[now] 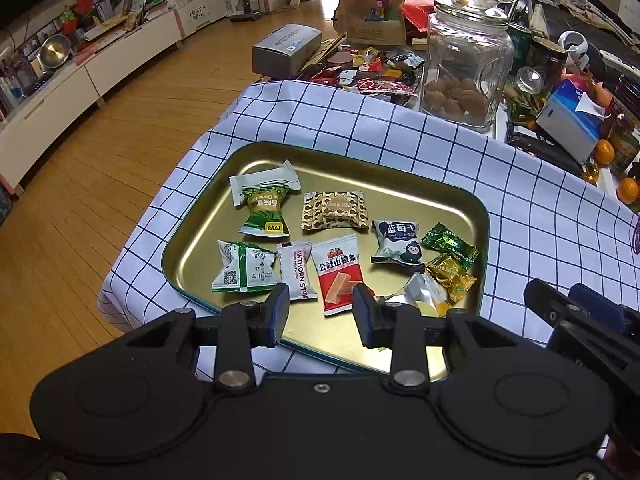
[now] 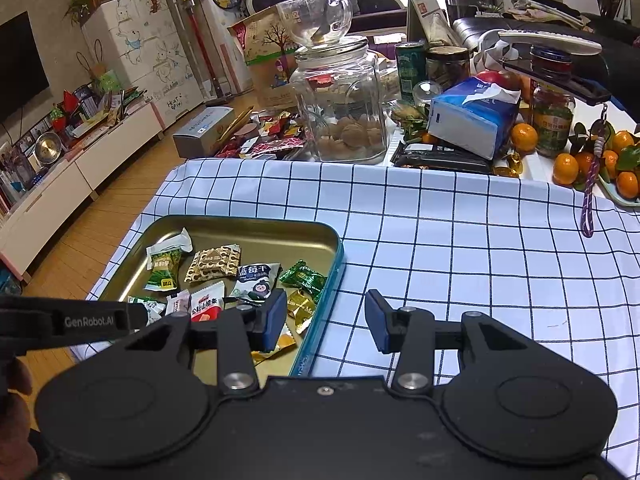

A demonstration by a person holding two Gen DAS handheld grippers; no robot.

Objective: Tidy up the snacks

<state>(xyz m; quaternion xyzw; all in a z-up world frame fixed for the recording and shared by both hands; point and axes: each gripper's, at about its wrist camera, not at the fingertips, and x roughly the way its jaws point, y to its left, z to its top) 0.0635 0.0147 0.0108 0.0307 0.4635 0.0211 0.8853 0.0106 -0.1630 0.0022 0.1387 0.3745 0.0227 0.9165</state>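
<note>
Table draped in a white cloth with blue grid lines (image 2: 460, 248), set in a living room with wood flooring (image 1: 132, 128) and a low white cabinet (image 1: 60, 92). A gold tray (image 1: 192, 256) on the cloth holds the wrapped snacks (image 1: 335, 211). Left gripper (image 1: 320, 314) over the tray's near edge, fingers apart, empty; right gripper (image 2: 326, 320) beside the tray, fingers apart, empty. Behind: glass jar (image 2: 340, 108), tissue box (image 2: 472, 116), oranges (image 2: 524, 138)
</note>
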